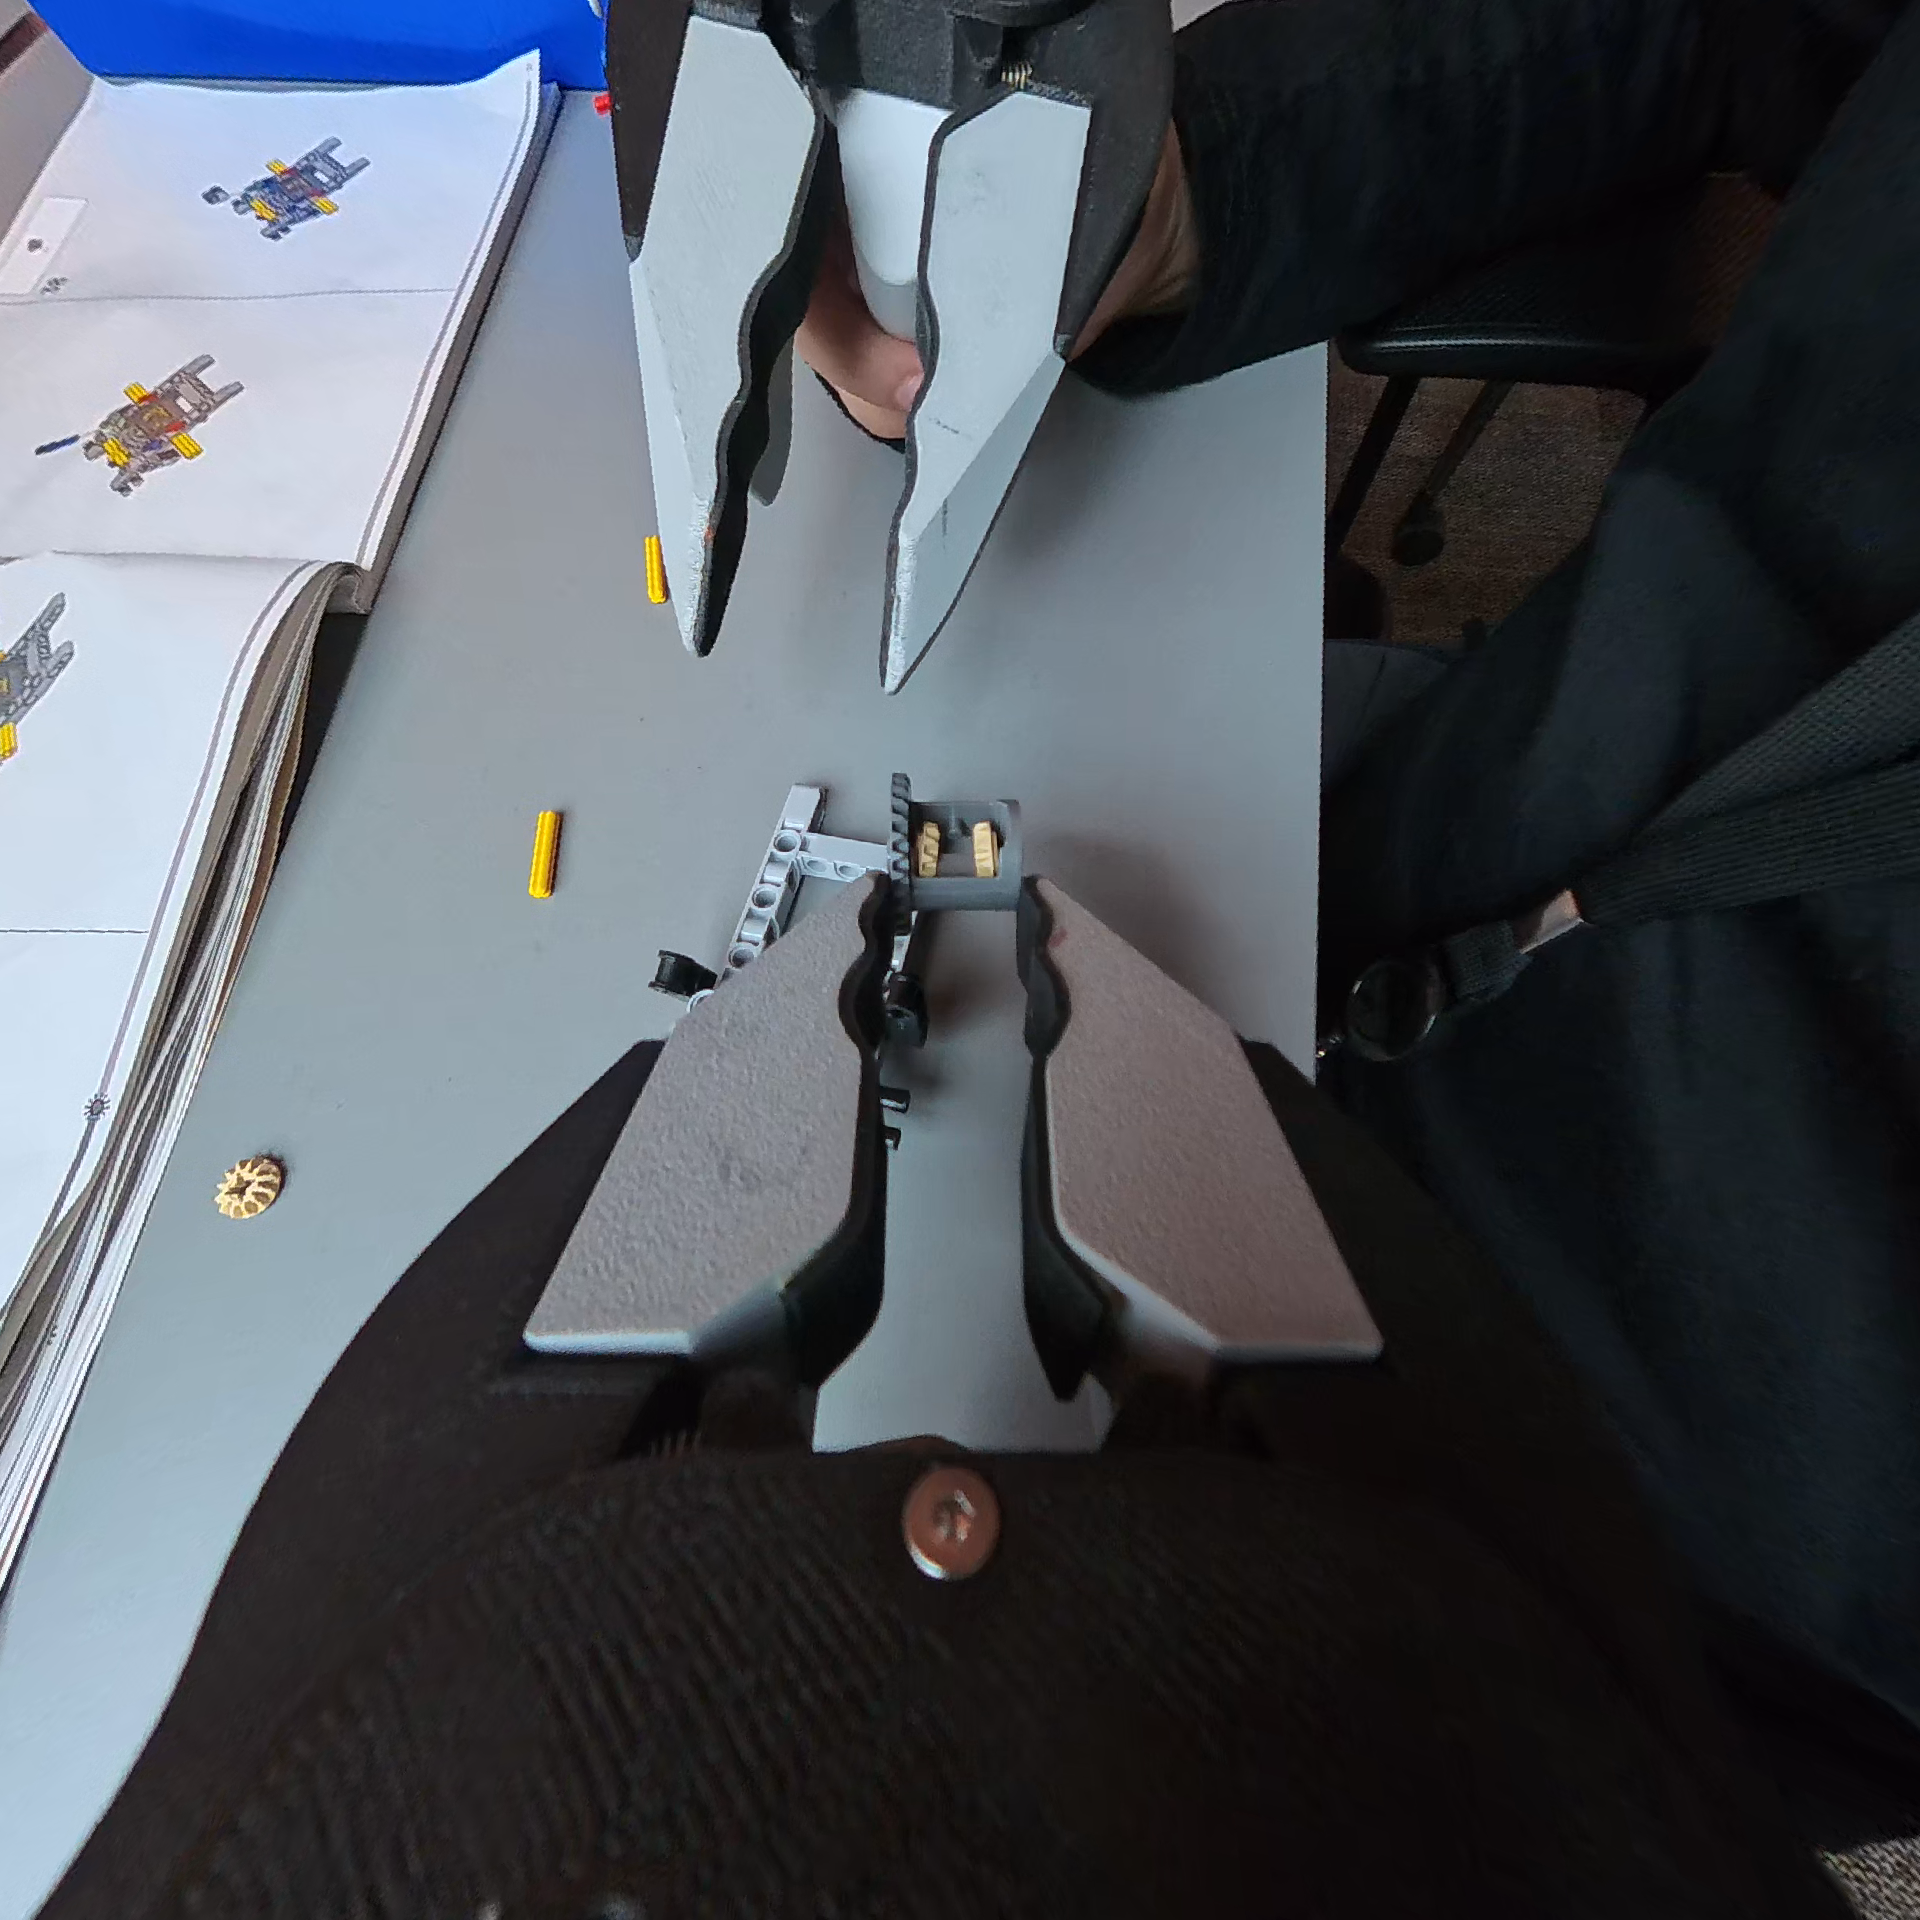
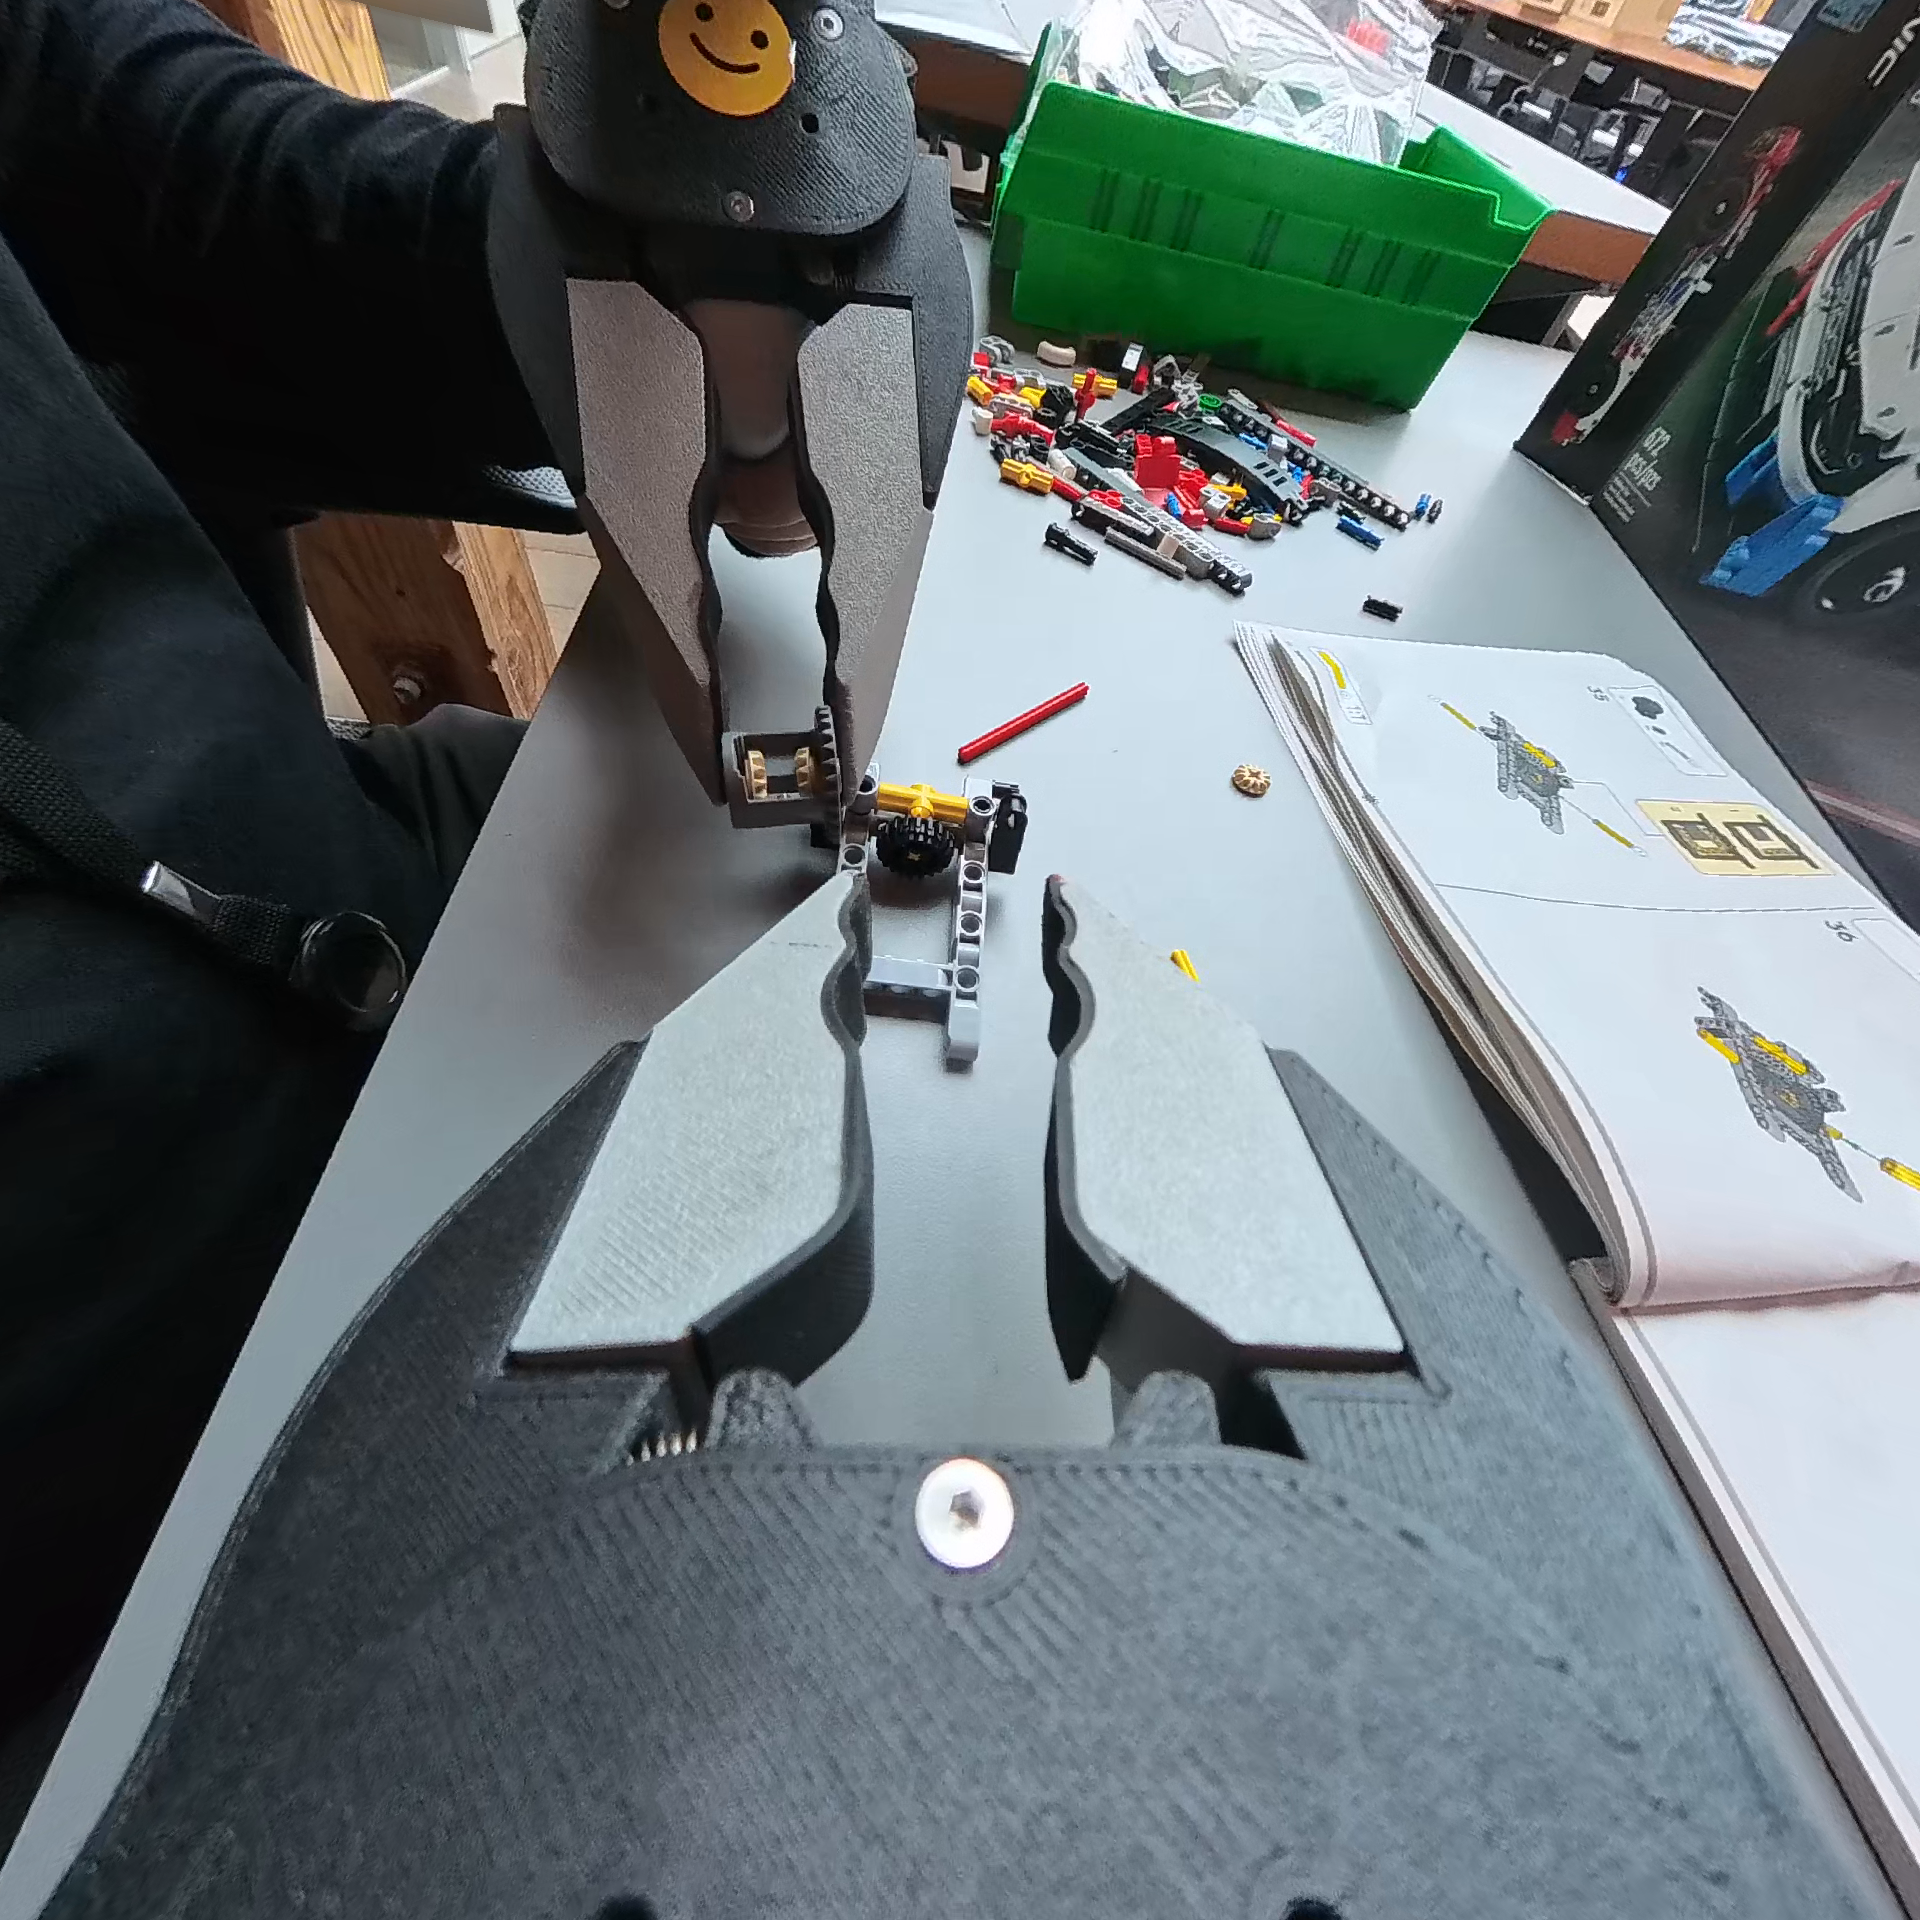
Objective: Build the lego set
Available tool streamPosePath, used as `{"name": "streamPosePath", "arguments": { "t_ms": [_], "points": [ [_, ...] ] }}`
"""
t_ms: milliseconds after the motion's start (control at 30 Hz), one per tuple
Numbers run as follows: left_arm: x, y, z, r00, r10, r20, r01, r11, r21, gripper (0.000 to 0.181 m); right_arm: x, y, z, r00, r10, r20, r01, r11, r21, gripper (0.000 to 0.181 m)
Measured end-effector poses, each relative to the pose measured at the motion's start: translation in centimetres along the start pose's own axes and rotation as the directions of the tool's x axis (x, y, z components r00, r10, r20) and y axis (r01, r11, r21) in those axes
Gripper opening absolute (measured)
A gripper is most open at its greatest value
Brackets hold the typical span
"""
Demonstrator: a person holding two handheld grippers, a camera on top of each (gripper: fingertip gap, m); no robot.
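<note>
My left gripper (image 1: 951,883) is shut on a dark grey gear housing (image 1: 966,891) with tan bevel gears inside and a dark gear on its side. The housing rests on the grey table (image 1: 1143,675) against a light grey Technic frame (image 1: 774,883). In the right wrist view the frame (image 2: 966,935) carries a yellow axle piece (image 2: 920,798) and a black gear (image 2: 914,842), and the left gripper (image 2: 784,790) comes down onto the housing (image 2: 769,810). My right gripper (image 2: 951,883) is open and empty, its tips just short of the frame. It faces the left gripper in the left wrist view (image 1: 795,665).
An open instruction booklet (image 2: 1662,935) lies beside the work spot. Loose on the table are two yellow axles (image 1: 545,852), a tan gear (image 2: 1252,779) and a red axle (image 2: 1023,720). A pile of parts (image 2: 1174,468), a green bin (image 2: 1247,260) and the set box (image 2: 1766,416) stand farther back. The table edge (image 1: 1325,727) is close. Tip to tip, the grippers are about 5 cm apart.
</note>
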State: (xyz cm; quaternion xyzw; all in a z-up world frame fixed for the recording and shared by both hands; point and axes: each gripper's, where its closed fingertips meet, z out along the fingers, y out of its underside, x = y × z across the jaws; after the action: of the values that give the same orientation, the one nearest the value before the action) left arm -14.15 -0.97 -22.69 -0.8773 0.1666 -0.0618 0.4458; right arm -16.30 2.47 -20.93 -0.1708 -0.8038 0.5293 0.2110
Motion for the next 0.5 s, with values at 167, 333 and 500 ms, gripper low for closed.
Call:
{"name": "streamPosePath", "arguments": {
  "t_ms": [167, 333, 500],
  "points": [
    [0.0, 0.0, 0.0, 1.0, 0.008, 0.004, -0.008, 1.0, -0.005, 0.021, 0.1, 0.0, 0.0, 1.0, 0.003, -0.004, -0.003, 1.0, 0.001, 0.03],
    [-0.1, 0.1, -0.2, 1.0, 0.006, 0.007, -0.006, 1.0, -0.008, 0.021, 0.5, 0.3, -0.2, 1.0, 0.009, -0.024, -0.009, 1.0, -0.015, 0.029],
    [-0.4, 0.1, -0.7, 0.999, 0.031, 0.035, -0.03, 0.999, -0.026, 0.02, 2.6, 0.6, -1.7, 0.993, 0.019, -0.113, -0.02, 1.0, -0.014, 0.026]
  ]
}}
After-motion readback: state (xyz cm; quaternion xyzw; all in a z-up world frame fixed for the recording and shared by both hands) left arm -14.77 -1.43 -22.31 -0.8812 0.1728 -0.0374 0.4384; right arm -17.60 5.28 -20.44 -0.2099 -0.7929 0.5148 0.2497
